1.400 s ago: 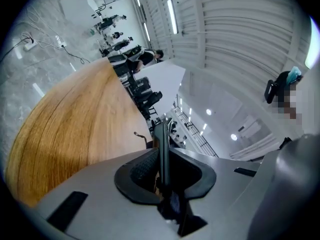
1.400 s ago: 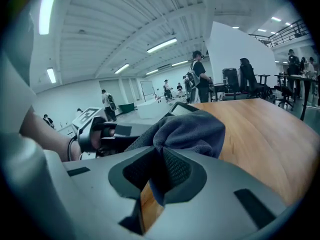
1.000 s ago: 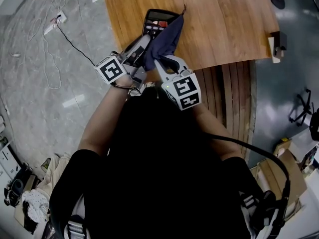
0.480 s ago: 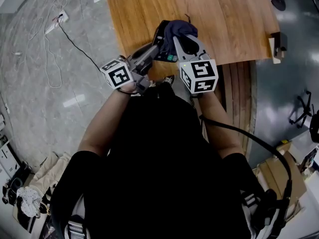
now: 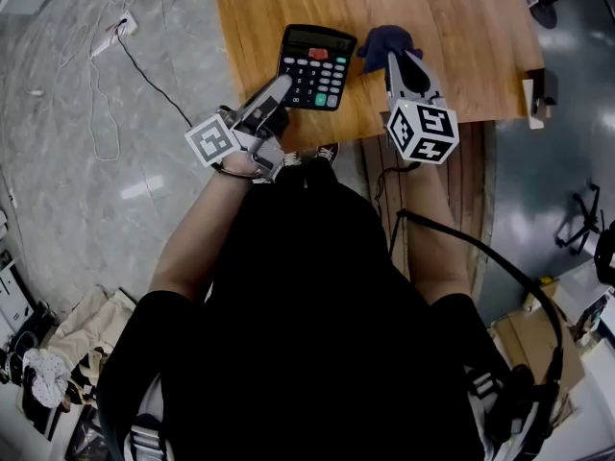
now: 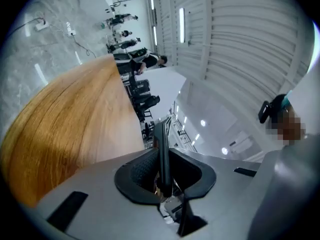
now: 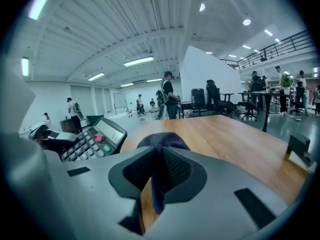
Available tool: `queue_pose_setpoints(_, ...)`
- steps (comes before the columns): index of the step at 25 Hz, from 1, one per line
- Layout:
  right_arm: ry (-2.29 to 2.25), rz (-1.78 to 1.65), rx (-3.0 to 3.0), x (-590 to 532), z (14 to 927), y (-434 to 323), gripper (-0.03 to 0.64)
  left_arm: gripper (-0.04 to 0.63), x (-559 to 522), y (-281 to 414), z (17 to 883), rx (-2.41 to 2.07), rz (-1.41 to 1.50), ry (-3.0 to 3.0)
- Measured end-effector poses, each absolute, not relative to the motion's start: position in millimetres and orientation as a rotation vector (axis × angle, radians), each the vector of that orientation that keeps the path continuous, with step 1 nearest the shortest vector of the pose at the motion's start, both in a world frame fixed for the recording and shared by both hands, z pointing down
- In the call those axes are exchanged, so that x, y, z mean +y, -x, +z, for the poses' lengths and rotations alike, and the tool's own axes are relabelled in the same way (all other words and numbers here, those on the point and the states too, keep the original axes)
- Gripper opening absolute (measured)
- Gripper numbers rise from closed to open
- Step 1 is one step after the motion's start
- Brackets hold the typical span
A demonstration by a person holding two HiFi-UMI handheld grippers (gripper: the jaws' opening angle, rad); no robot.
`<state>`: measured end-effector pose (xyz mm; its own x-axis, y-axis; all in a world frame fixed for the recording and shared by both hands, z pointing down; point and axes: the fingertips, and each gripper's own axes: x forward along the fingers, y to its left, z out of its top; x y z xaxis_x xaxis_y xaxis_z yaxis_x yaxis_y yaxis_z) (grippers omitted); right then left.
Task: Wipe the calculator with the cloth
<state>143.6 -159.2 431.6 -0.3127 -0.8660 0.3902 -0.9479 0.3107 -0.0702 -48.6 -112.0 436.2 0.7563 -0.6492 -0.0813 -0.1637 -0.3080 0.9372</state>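
Note:
A black calculator (image 5: pixel 312 65) lies keys up at the near edge of the wooden table (image 5: pixel 461 17). My left gripper (image 5: pixel 279 86) is shut on its near left corner. In the left gripper view the calculator (image 6: pixel 162 146) shows edge-on as a thin dark slab between the jaws. To its right, my right gripper (image 5: pixel 396 58) is shut on a bunched dark blue cloth (image 5: pixel 382 39), held off the calculator over bare wood. The right gripper view has the cloth (image 7: pixel 162 146) pinched between the jaws and the calculator (image 7: pixel 92 136) at left.
A small block (image 5: pixel 535 86) sits at the table's right edge. Slatted wood (image 5: pixel 461 190) runs below the table's near right side. A cable and power strip (image 5: pixel 120 32) lie on the floor to the left. People stand far off in the hall (image 7: pixel 167 96).
My right gripper has carried the cloth rightward off the calculator, so the keys and display now show. The left gripper has stayed clamped on the calculator, shifting only slightly.

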Motion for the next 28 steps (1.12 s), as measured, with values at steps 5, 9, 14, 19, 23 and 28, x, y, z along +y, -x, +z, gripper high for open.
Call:
queue_pose_setpoints(5, -1.455, 0.222, -2.505, -137.6, 429.2, -95.2, 0.049, 0.072, -117.7, 49.0, 423.6, -0.563, -0.681, -1.740)
queue_pose_setpoints(9, -1.332, 0.146, -2.659, -117.1, 425.2, -66.8, 0.049, 0.072, -117.8, 50.3, 421.7, -0.506, -0.772, -1.629)
queue_pose_setpoints(14, -1.135, 0.074, -2.815, -89.2, 416.7, -38.9, 0.049, 0.072, -118.1, 51.7, 413.6, -0.451, -0.835, -1.567)
queue_pose_setpoints(19, -0.976, 0.040, -2.884, -68.5, 414.4, -1.2, 0.049, 0.072, -124.9, 46.6, 408.5, -0.421, -0.850, -1.530)
queue_pose_setpoints(23, -0.940, 0.065, -2.906, -59.5, 415.6, 11.2, 0.049, 0.072, -122.1, 44.2, 406.8, -0.396, -0.844, -1.512)
queue_pose_setpoints(28, -1.017, 0.042, -2.894, -75.7, 410.8, 0.5, 0.049, 0.072, -115.0, 45.8, 404.2, -0.360, -0.843, -1.490)
